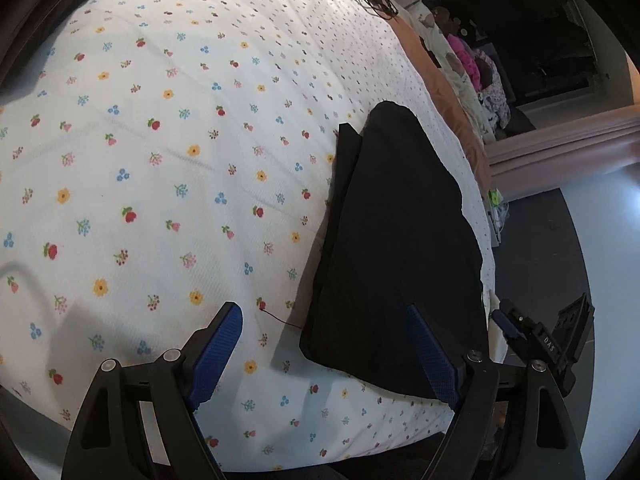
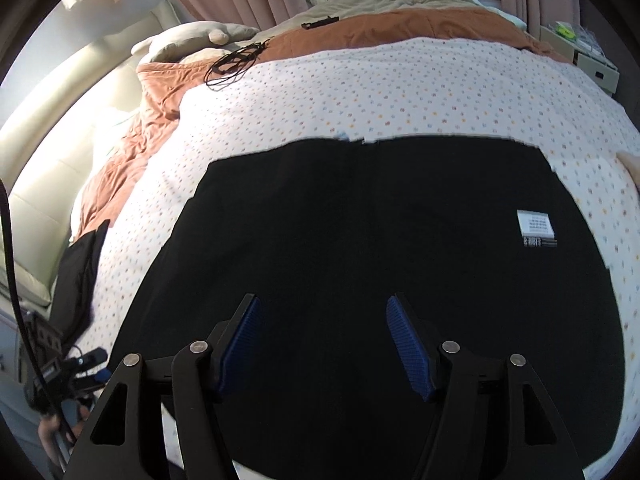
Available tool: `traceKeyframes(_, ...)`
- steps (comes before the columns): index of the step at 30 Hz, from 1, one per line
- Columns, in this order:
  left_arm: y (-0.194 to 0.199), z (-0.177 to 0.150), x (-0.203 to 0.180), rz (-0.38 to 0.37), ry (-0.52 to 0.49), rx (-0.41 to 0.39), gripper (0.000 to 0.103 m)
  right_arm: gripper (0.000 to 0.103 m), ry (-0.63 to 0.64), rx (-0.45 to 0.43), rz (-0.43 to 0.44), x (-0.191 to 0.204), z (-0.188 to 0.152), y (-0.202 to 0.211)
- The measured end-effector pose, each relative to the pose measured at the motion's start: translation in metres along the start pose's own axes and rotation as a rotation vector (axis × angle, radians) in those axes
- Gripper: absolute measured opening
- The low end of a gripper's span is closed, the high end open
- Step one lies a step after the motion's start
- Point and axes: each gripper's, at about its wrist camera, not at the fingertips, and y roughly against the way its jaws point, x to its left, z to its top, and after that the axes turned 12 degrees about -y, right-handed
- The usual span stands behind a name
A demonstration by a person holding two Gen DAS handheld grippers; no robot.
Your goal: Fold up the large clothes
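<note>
A black garment (image 2: 360,240) lies folded flat on the flowered bed cover (image 2: 400,88), a white label (image 2: 536,226) near its right edge. In the left wrist view the garment (image 1: 400,240) is a folded black slab at the bed's right edge. My left gripper (image 1: 324,328) is open and empty, its right finger over the garment's near corner, its left finger over the cover (image 1: 160,160). My right gripper (image 2: 322,320) is open and empty, hovering over the garment's near middle. The right gripper also shows at the far right of the left wrist view (image 1: 520,328).
An orange blanket (image 2: 360,40) and pillows (image 2: 192,40) lie at the bed's far end, with a black cable (image 2: 236,62) on them. A nightstand (image 2: 592,64) stands far right. Pink curtains (image 1: 560,140) and grey floor (image 1: 560,260) lie beyond the bed's edge.
</note>
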Motion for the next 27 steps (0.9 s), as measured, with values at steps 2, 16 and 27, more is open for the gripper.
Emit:
traceKeyframes(2, -0.003, -0.002, 0.000, -0.005, 0.015, 0.012, 0.085, 0.054, -0.008, 0.015, 0.006, -0.005, -0.013, 0.001)
traceKeyframes(16, -0.042, 0.002, -0.020, -0.065, 0.018, 0.082, 0.084, 0.035, -0.024, 0.072, 0.062, -0.010, -0.086, 0.019)
traceKeyframes(27, -0.038, 0.007, -0.011, -0.018, 0.052, 0.045, 0.023, 0.014, -0.030, 0.158, 0.020, -0.015, -0.106, -0.009)
